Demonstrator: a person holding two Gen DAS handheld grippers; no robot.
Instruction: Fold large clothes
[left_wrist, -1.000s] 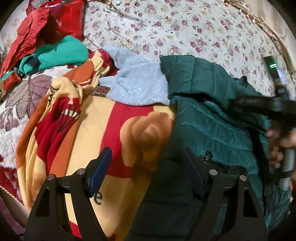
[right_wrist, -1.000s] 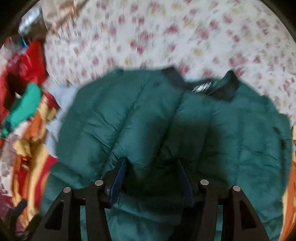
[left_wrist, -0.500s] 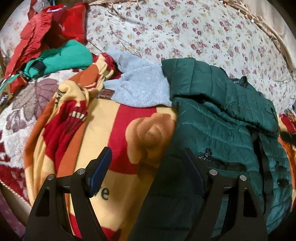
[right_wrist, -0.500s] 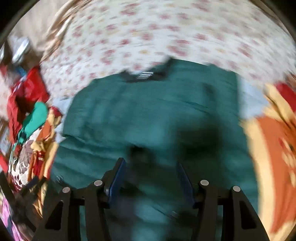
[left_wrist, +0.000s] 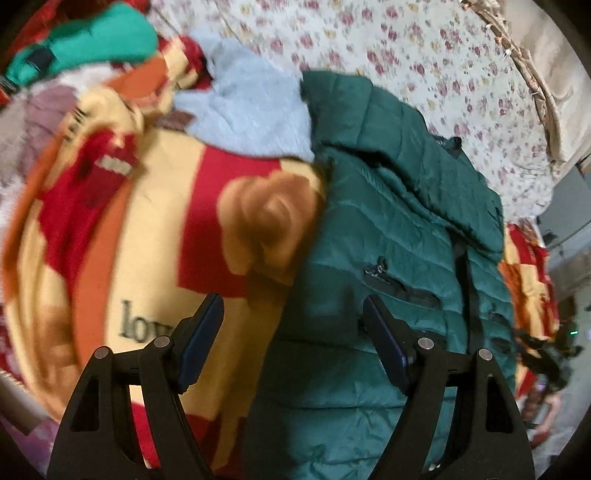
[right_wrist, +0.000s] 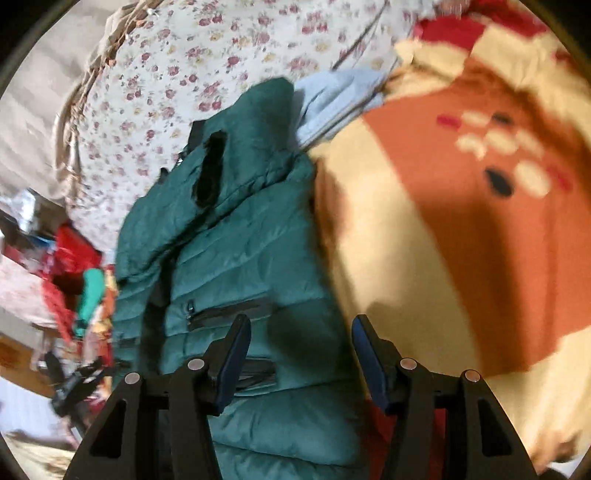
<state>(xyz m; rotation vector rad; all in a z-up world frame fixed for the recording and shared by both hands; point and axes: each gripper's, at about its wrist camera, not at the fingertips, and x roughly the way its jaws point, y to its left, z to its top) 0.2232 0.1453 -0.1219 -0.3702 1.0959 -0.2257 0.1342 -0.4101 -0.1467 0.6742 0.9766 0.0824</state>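
The green puffer jacket (left_wrist: 399, 236) lies lengthwise on the patterned blanket (left_wrist: 155, 221) — collar end toward the floral sheet (left_wrist: 424, 55), hem toward both cameras, zip pocket facing up. The left gripper (left_wrist: 293, 328) hangs over the jacket's blanket-side edge, jaws released, nothing between them. The right gripper (right_wrist: 301, 350) hovers at the opposite edge — jaws apart, empty. A grey garment (left_wrist: 251, 110) peeks out beside the collar end.
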